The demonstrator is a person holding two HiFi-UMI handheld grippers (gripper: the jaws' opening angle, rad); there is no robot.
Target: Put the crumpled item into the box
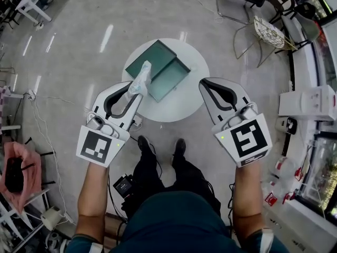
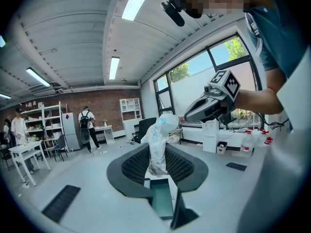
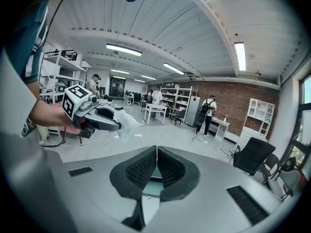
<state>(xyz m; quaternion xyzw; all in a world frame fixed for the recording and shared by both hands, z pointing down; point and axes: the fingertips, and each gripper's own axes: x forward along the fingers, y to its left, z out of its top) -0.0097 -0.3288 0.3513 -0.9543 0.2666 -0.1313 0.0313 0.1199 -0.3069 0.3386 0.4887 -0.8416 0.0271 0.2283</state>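
Observation:
A teal box (image 1: 163, 70) lies open on a small round white table (image 1: 179, 112). My left gripper (image 1: 138, 87) hangs over the table's left edge, shut on a crumpled white item (image 1: 141, 79) that sticks out past its tips beside the box. In the left gripper view the crumpled item (image 2: 158, 144) stands upright between the dark pads, with the box (image 2: 163, 198) below. My right gripper (image 1: 208, 83) is over the table's right edge, shut with nothing in it. In the right gripper view its jaws (image 3: 156, 152) meet, and the left gripper (image 3: 104, 118) with the item (image 3: 125, 123) shows at left.
A wire chair (image 1: 268, 33) stands at the back right and white counters (image 1: 308, 101) run along the right side. A pink bag (image 1: 16, 173) sits on a stand at left. The person's feet (image 1: 160, 149) are just before the table. People (image 2: 87, 125) stand far off.

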